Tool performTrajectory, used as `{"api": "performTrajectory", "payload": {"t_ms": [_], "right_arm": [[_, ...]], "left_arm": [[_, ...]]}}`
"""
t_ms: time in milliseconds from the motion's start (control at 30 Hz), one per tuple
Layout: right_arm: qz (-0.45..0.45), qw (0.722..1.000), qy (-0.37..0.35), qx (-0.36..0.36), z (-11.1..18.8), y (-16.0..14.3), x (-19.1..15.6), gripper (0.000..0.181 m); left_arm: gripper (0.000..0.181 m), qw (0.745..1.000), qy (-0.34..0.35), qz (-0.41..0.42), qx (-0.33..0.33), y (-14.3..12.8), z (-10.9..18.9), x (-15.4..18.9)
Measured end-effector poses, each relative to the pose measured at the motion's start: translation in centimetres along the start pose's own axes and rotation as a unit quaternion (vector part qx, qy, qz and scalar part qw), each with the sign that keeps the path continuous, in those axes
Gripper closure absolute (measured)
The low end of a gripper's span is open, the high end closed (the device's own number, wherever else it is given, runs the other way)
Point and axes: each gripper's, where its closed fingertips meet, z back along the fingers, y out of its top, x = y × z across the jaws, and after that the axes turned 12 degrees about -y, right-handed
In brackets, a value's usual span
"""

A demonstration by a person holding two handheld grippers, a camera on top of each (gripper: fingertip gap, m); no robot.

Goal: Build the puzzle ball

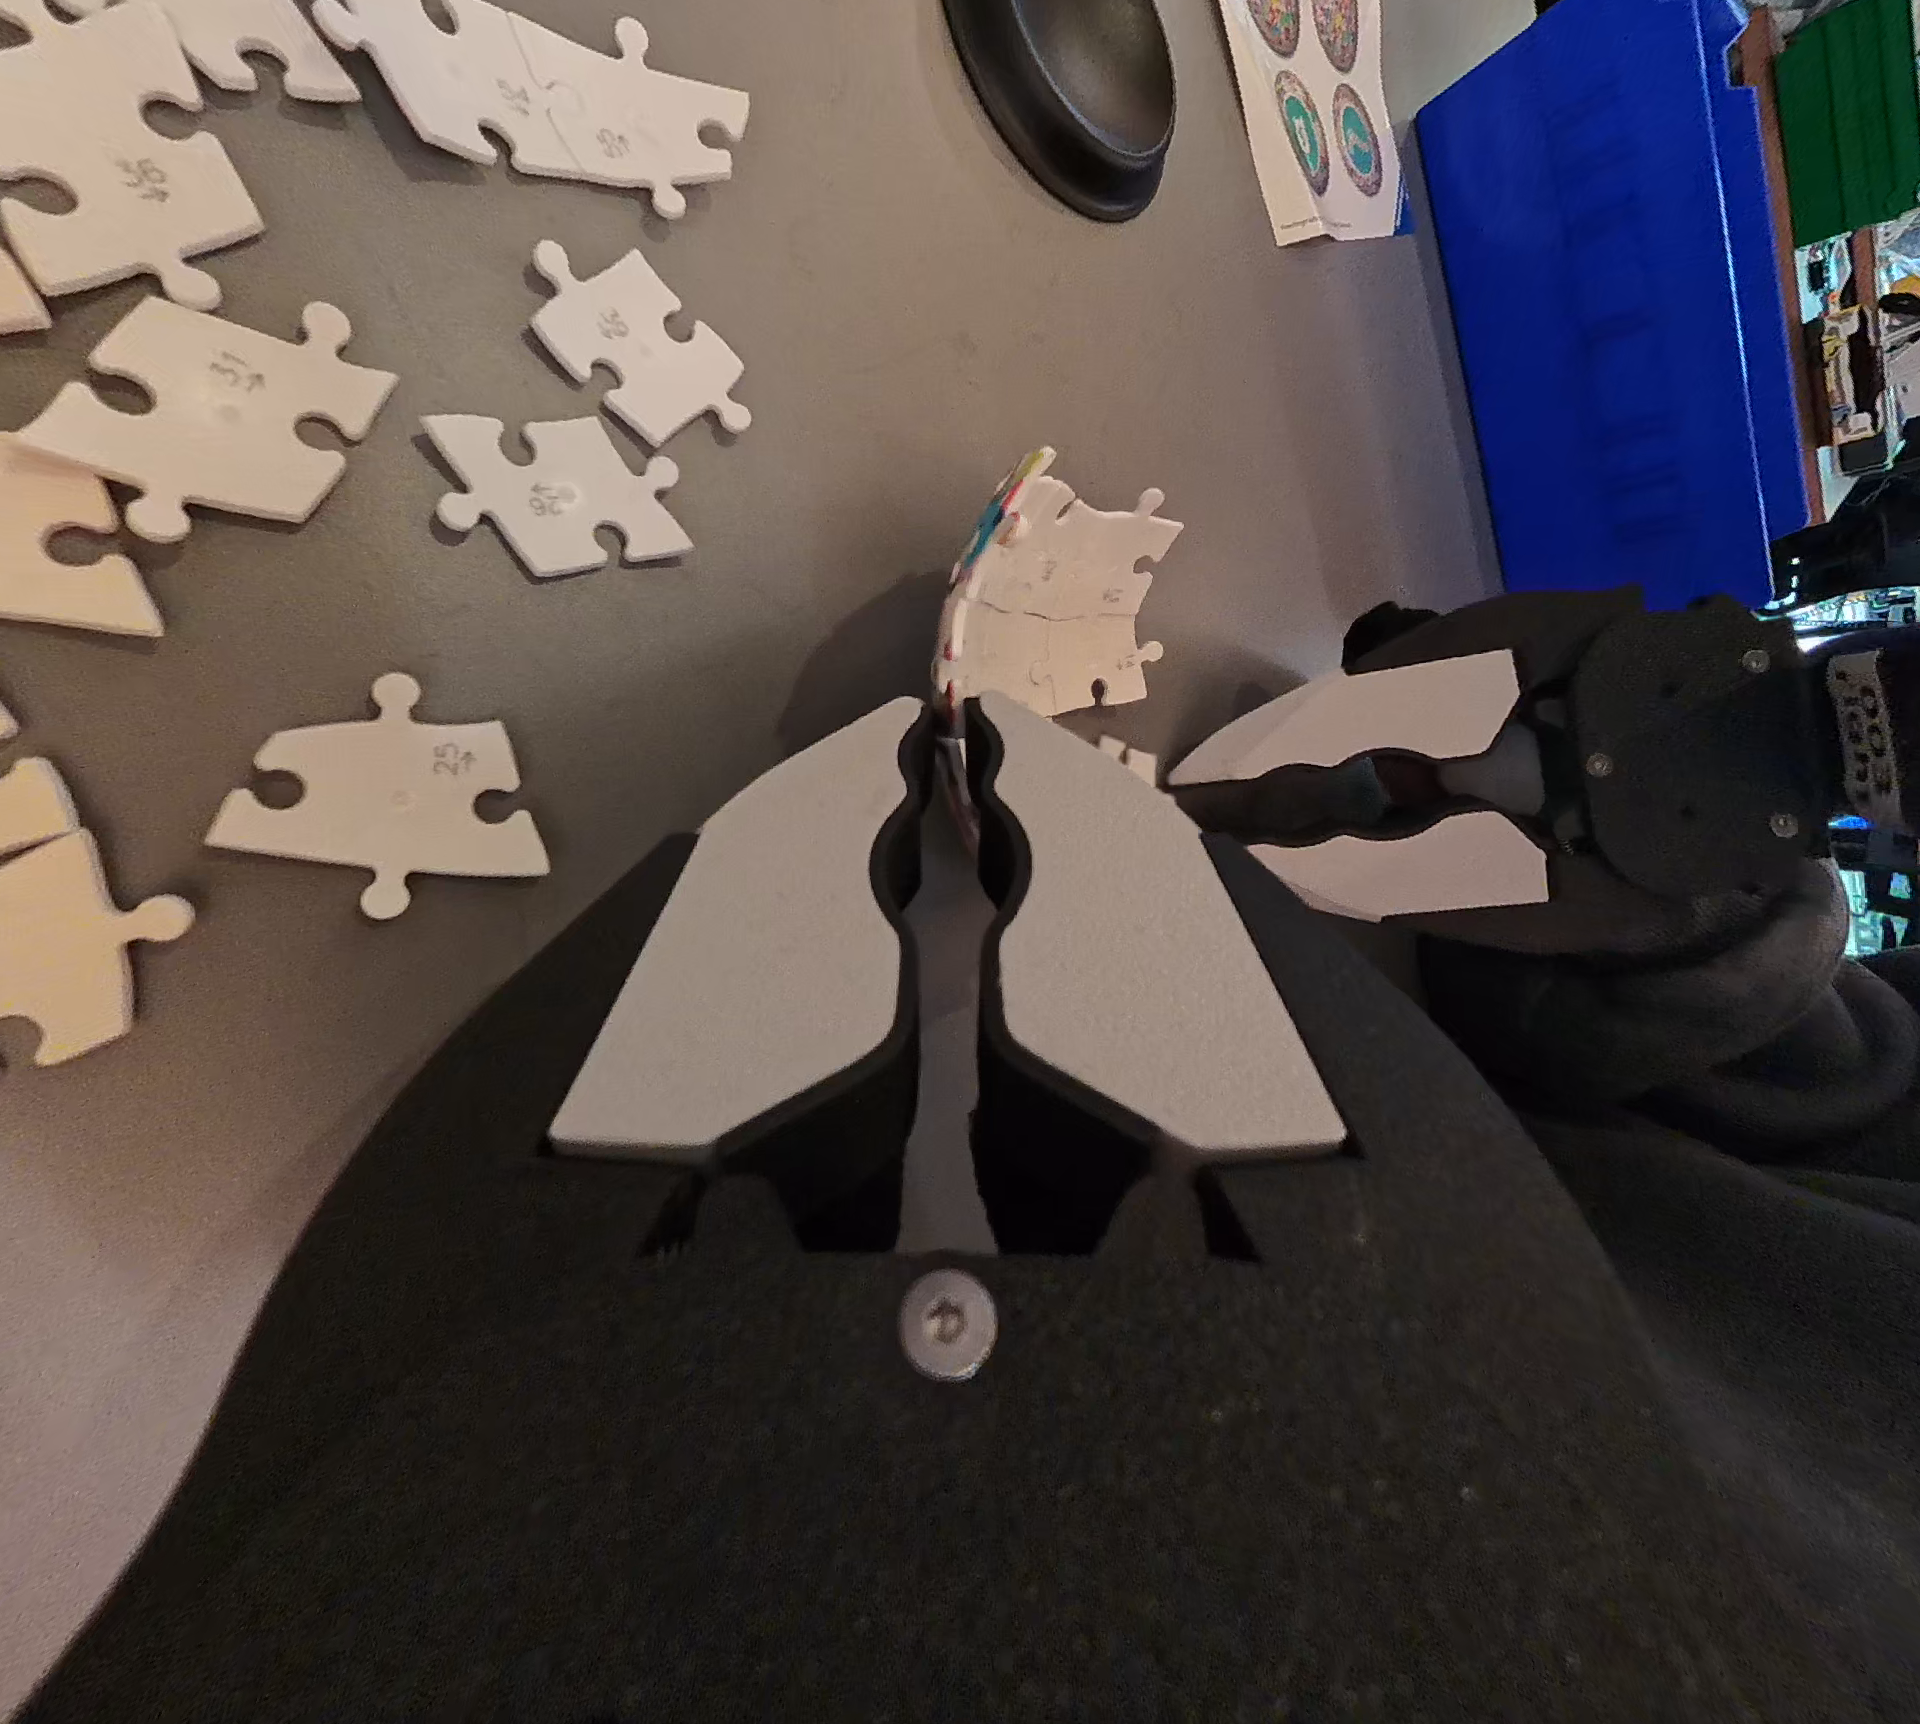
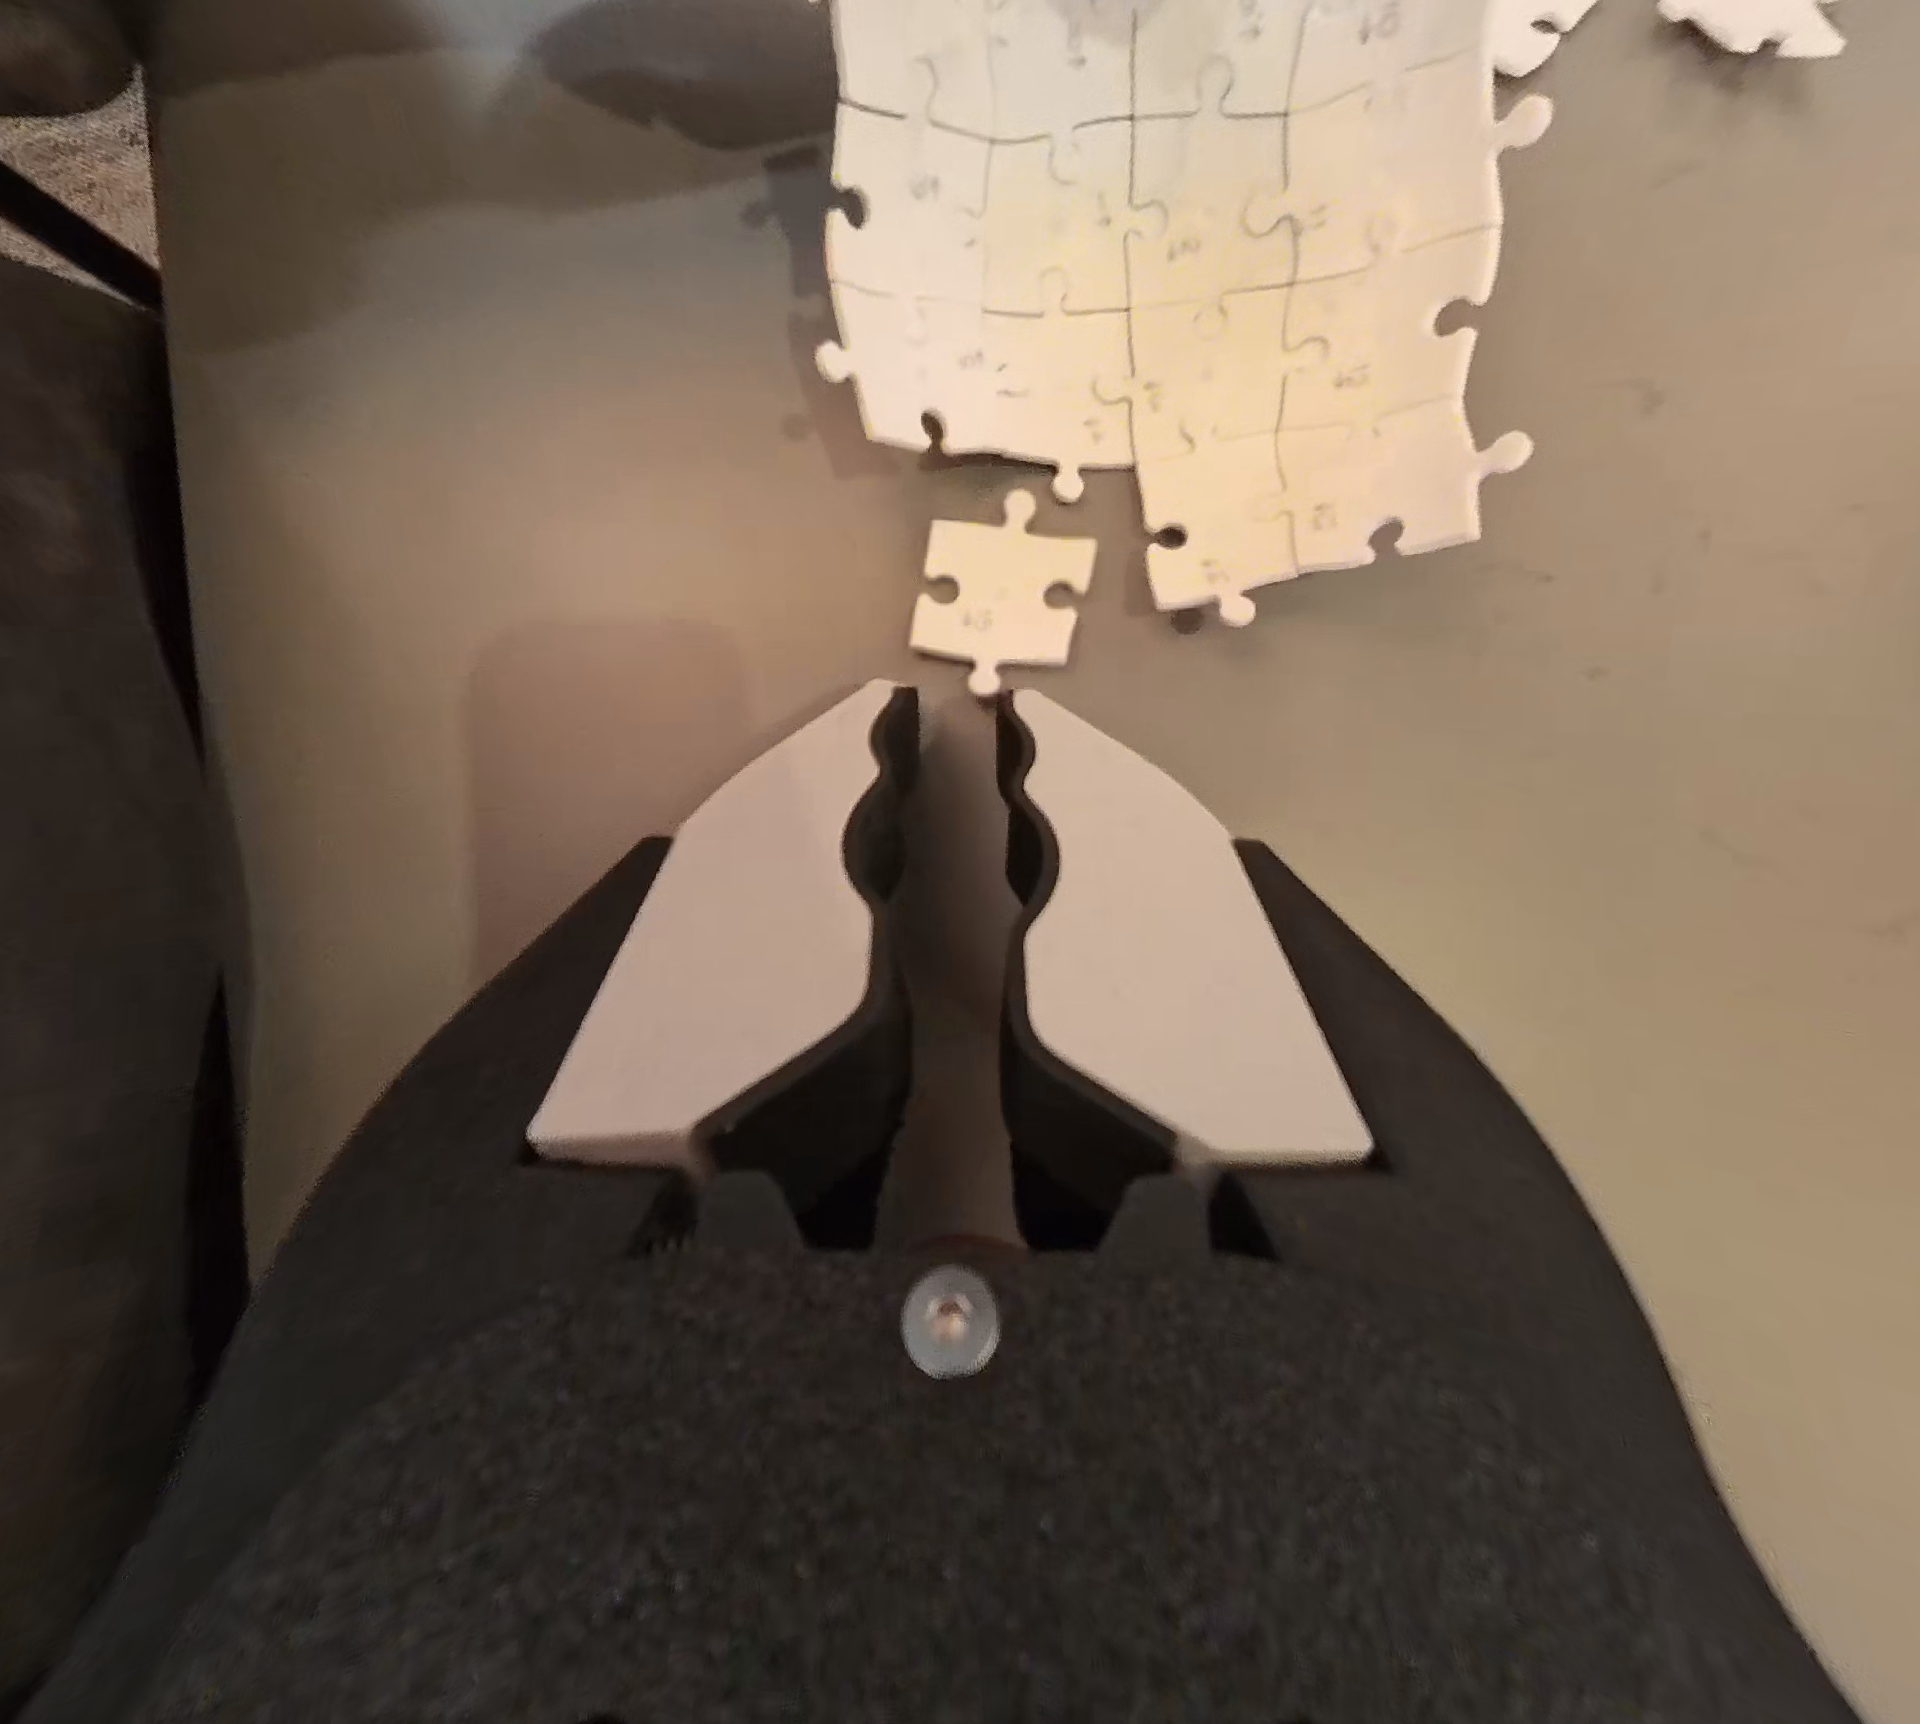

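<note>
Left gripper [image 1: 948, 729]: closest to the lens, jaws pressed together on the rim of the curved assembled panel [image 1: 1049, 625], holding it upright on edge, probably so its free border faces the other tool.
Grey table [image 1: 852, 344]: carries everything; bare surface lies around the panel, so there is room to approach from the right.
Assembled panel [image 2: 1164, 220]: white numbered backs joined in a bowed sheet, with a stepped notch along its lower border.
Loose pieces [image 1: 260, 427]: scattered white-side up to the left, well apart from the panel.
Blue bin [image 1: 1600, 303]: at the far table edge, beside a printed sheet [image 1: 1288, 12] and a black bowl-shaped stand [image 1: 1060, 33].
Right gripper [image 2: 958, 700]: jaws slightly apart, nothing between them, tips just short of the single piece.
Single piece [image 2: 1003, 599]: flat on the table, just beside the notch, likely next to be fitted.
</note>
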Motion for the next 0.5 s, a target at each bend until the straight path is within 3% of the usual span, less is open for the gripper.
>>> {"api": "performTrajectory", "payload": {"t_ms": [267, 400, 500], "right_arm": [[0.013, 0.999, -0.032, 0.015, -0.1, 0.9, 0.3, 0.167], [0.062, 0.995, -0.077, 0.031, -0.3, 1.7, 1.0, 0.160], [0.083, 0.993, -0.082, 0.025, -0.4, 1.4, 1.0, 0.166]], "left_arm": [[0.177, 1.000, 0.000, 0.000, -0.001, -0.1, 0.2, -0.1], [0.177, 1.000, 0.001, 0.000, -0.001, -0.1, 0.3, -0.2], [0.177, 1.000, 0.000, 0.000, -0.003, -0.1, 0.3, -0.2]]}}
